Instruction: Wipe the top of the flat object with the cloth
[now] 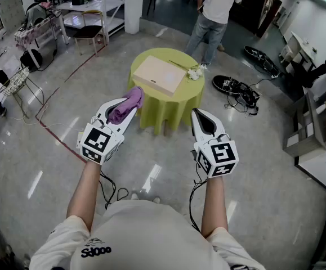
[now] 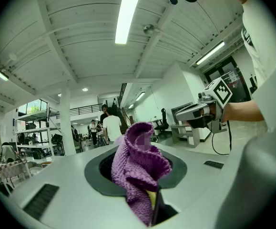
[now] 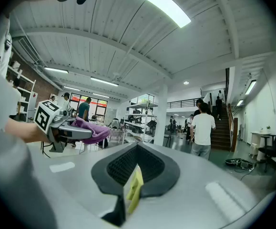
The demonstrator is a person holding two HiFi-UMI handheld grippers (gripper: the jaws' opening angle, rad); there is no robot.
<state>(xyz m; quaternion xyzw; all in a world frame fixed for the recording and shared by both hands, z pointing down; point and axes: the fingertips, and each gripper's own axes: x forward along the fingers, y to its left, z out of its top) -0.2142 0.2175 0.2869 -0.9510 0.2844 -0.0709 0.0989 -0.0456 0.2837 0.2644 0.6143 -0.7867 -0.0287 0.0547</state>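
Coarse purple knitted cloth [image 2: 138, 173], smooth matt wood-look flat object [image 1: 159, 75]; glossy floor [image 1: 50, 151]

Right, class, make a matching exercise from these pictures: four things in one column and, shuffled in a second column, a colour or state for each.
Things:
1 cloth
2 flat object
3 right gripper
4 tablecloth

Descriptions:
a lime green
b shut and empty
c purple, clamped in the left gripper
d beige, lying flat

Pairs: 1-c, 2-d, 3-b, 4-a
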